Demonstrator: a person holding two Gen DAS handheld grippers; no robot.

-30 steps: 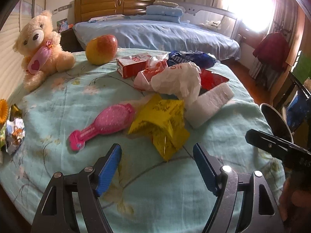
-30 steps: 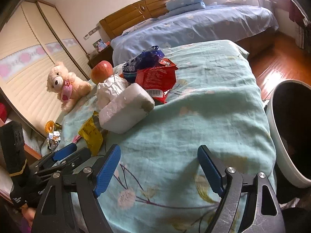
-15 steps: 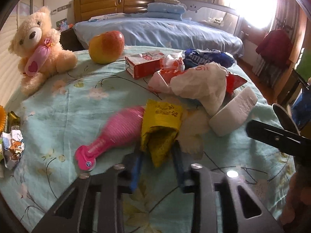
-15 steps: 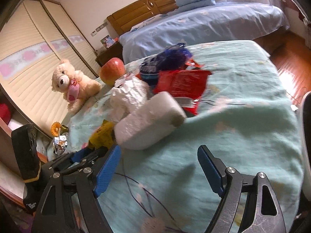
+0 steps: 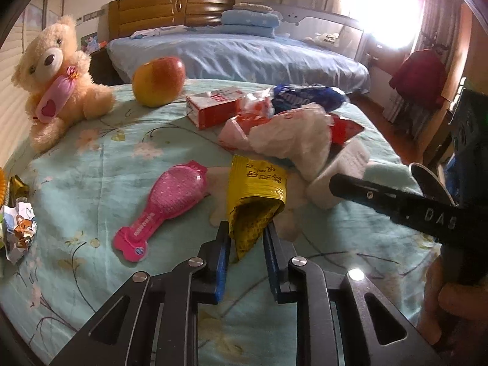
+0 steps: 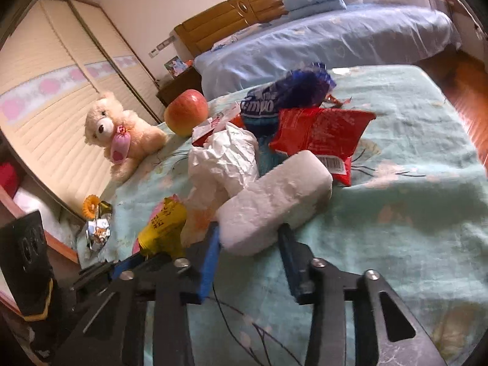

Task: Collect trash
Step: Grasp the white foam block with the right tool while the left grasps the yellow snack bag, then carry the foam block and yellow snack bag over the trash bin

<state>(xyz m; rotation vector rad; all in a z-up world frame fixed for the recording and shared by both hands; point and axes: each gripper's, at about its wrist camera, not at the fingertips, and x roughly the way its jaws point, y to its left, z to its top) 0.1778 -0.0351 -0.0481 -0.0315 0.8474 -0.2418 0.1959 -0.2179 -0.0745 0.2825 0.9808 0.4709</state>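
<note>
The yellow wrapper (image 5: 257, 195) lies crumpled near the front of the bed (image 5: 91, 183), its lower corner between the blue pads of the left claw (image 5: 246, 244), whose jaws are closing and already pinch it. At its 3 o'clock the white foam block (image 6: 274, 201) rests on the cover, its near end between the pads of the right claw (image 6: 248, 244), which is also closing and appears to touch it on both sides.

Nothing looks collected yet; this reads as the first pickups. Still left, from 12 to 1 o'clock of the wrapper: a crumpled white bag (image 5: 292, 134), a red carton (image 5: 216, 109), a blue packet (image 5: 308, 99) and a red packet (image 6: 323, 131). A foil scrap (image 5: 18, 228) sits at 9 o'clock by the bed's edge.

The pink brush (image 5: 170, 204), apple (image 5: 158, 80) and teddy bear (image 5: 58, 82) probably stay.
</note>
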